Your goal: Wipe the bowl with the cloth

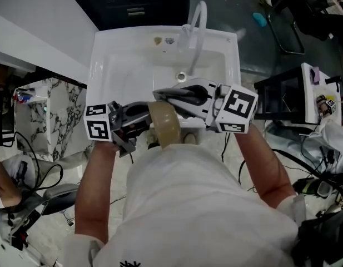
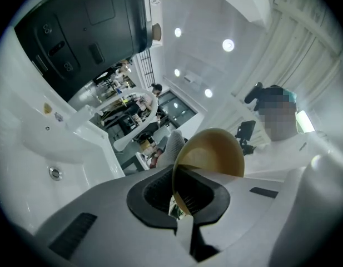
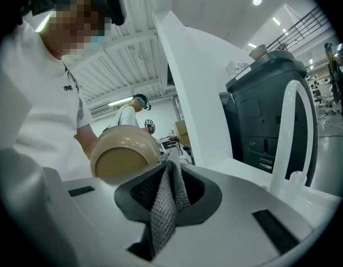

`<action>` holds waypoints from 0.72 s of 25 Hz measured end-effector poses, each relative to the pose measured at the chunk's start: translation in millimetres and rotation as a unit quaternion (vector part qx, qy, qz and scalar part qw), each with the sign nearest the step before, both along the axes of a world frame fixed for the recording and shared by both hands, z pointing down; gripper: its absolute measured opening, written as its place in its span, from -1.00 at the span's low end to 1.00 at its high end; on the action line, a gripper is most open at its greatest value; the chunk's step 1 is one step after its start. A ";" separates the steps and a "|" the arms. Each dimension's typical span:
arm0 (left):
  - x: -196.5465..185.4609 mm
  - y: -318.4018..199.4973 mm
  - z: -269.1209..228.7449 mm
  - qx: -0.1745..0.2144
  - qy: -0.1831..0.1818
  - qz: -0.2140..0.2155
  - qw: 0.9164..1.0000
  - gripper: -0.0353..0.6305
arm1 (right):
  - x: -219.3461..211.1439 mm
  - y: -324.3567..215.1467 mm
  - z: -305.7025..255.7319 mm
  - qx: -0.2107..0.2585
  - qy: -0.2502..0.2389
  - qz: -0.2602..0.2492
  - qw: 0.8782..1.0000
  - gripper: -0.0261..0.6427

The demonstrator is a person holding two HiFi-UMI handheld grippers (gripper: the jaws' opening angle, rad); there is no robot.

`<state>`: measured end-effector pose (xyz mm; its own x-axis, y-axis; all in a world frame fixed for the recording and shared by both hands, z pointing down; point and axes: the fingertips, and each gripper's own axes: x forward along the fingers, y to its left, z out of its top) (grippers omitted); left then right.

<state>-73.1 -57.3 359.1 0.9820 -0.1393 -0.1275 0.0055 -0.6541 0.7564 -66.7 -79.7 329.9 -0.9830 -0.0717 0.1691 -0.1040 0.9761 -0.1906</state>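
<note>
A tan bowl [image 1: 163,124] is held on edge over the front of the white sink [image 1: 118,65]. My left gripper [image 1: 142,125] is shut on its rim; in the left gripper view the rim [image 2: 179,196] runs between the dark pads, with the bowl [image 2: 215,152] rising beyond them. My right gripper [image 1: 165,96] comes in from the right and is shut on a grey knitted cloth [image 3: 165,204], which hangs between its pads. That cloth [image 2: 174,146] sits right against the bowl [image 3: 124,154]. In the head view the cloth is hidden by the jaws.
A curved white faucet [image 1: 196,26] stands at the back of the sink, above the drain [image 1: 181,77]. A marble-patterned unit [image 1: 54,110] is at the left, and a black rack [image 1: 282,93] at the right. Cables lie on the floor on both sides.
</note>
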 end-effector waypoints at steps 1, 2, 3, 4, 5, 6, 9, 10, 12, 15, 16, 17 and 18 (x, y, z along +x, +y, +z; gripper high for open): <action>-2.7 -1.5 -0.3 -0.002 0.001 -0.003 1.000 -0.85 | -0.1 0.5 2.5 -0.003 0.002 0.000 1.000 -0.81; -5.3 -3.6 -0.6 -0.004 0.003 -0.006 1.000 -0.85 | 0.2 1.1 5.1 -0.006 0.004 0.000 1.000 -0.81; -7.6 -6.6 -1.2 -0.008 0.007 -0.011 1.000 -0.85 | 0.7 1.8 7.8 -0.007 0.007 -0.001 1.000 -0.81; -9.7 -10.5 -2.0 -0.011 0.012 -0.016 1.000 -0.85 | 1.3 2.6 10.5 -0.009 0.011 -0.003 1.000 -0.81; -11.7 -14.6 -2.8 -0.013 0.015 -0.022 1.000 -0.85 | 1.6 3.6 13.0 -0.011 0.013 -0.005 1.000 -0.81; -13.7 -18.3 -3.2 -0.014 0.017 -0.027 0.999 -0.85 | 1.7 4.9 15.3 -0.014 0.015 -0.007 1.000 -0.81; -18.5 -26.4 -4.4 -0.018 0.022 -0.038 0.999 -0.85 | 2.1 10.6 21.3 -0.021 0.020 -0.012 1.000 -0.81; -20.1 -28.8 -4.4 -0.020 0.024 -0.042 0.999 -0.85 | 2.2 13.5 23.4 -0.023 0.022 -0.016 0.999 -0.81; -24.4 -34.5 -4.0 -0.024 0.027 -0.051 0.998 -0.85 | 1.0 21.2 27.3 -0.027 0.029 -0.026 0.999 -0.81; -29.7 -41.3 -2.7 -0.027 0.029 -0.063 0.997 -0.85 | -1.3 37.9 27.9 -0.033 0.032 -0.049 0.998 -0.81; -29.9 -42.3 -1.2 -0.028 0.027 -0.064 0.997 -0.85 | -1.3 43.1 26.4 -0.034 0.030 -0.056 0.997 -0.81; -29.6 -43.0 0.5 -0.030 0.025 -0.063 0.997 -0.85 | -1.0 47.6 24.0 -0.036 0.028 -0.062 0.997 -0.81; -29.2 -43.7 2.2 -0.032 0.024 -0.061 0.997 -0.85 | -0.5 51.4 21.1 -0.038 0.024 -0.067 0.997 -0.81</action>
